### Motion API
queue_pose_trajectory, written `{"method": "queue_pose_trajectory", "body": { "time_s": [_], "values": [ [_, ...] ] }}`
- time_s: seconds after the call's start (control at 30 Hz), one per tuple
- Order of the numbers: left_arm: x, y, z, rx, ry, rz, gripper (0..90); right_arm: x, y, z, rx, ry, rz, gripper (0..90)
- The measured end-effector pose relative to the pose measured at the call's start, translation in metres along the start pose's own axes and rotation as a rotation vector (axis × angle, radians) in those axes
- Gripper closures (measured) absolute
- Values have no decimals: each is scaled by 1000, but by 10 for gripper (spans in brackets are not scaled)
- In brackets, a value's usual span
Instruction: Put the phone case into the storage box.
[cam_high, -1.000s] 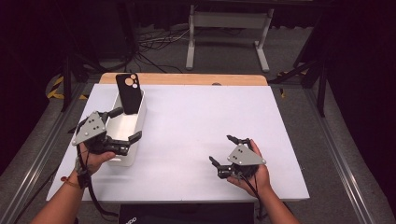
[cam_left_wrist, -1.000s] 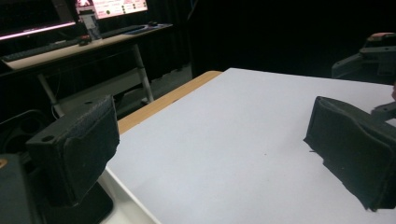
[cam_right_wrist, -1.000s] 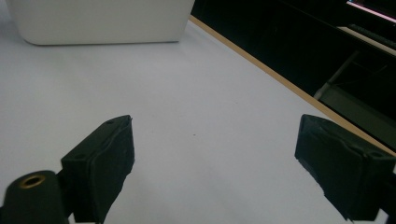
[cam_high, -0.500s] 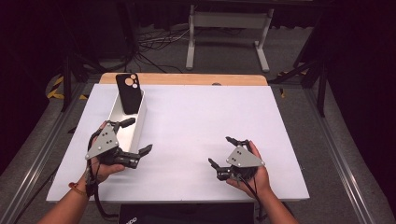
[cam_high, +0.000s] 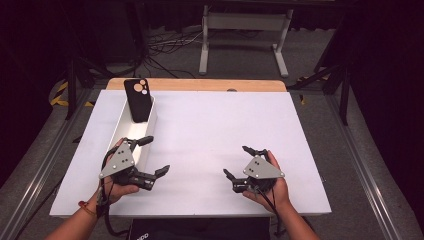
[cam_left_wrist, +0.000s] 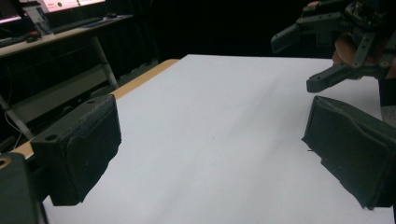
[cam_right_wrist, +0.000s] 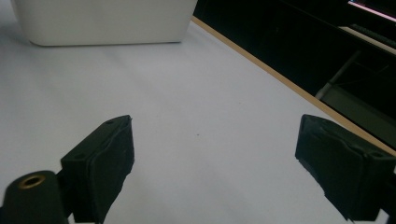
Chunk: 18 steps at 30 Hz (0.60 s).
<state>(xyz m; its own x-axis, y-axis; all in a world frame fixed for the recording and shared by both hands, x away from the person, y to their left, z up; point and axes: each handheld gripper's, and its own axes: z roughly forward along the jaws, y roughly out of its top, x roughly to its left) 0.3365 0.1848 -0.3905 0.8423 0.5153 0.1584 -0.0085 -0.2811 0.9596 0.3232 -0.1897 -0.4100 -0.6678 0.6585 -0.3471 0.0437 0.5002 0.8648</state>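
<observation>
A black phone case (cam_high: 138, 100) stands upright, leaning in the far end of a long white bin (cam_high: 131, 134) at the table's left. My left gripper (cam_high: 156, 155) is held low just right of the bin's near end. It is open, with nothing between its jaws, as the left gripper view (cam_left_wrist: 210, 154) also shows. My right gripper (cam_high: 237, 161) hovers near the front edge at right of centre, open and empty. In the right gripper view (cam_right_wrist: 212, 168) its jaws point across the table toward the bin (cam_right_wrist: 102, 23).
The white table (cam_high: 210, 125) has a wooden strip (cam_high: 200, 84) along its far edge. Beyond it stand a metal stand's legs (cam_high: 240, 40) and cables on a dark floor. The right gripper (cam_left_wrist: 322, 56) appears at the top right of the left gripper view.
My left gripper has come back from over the bin toward the front edge and a little right, still open. The right gripper has hardly moved.
</observation>
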Motion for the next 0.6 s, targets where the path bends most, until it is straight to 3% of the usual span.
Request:
{"method": "queue_pose_trajectory", "body": {
  "time_s": [0.2, 0.33, 0.43, 0.6],
  "values": [
    [-9, -7, 1, -7, 14, 6, 51, 7, 1, 1, -3, 19, -21, 124],
    [-11, -11, 3, -2, 12, -16, 51, 8, 1, 0, -16, 29, -13, 122],
    [-14, -16, 5, 33, 0, -3, 49, 10, -1, -2, -19, 26, -15, 120],
    [-18, -22, 5, 54, 3, 13, 51, 11, -1, -4, -26, 21, -5, 116]
  ]
}}
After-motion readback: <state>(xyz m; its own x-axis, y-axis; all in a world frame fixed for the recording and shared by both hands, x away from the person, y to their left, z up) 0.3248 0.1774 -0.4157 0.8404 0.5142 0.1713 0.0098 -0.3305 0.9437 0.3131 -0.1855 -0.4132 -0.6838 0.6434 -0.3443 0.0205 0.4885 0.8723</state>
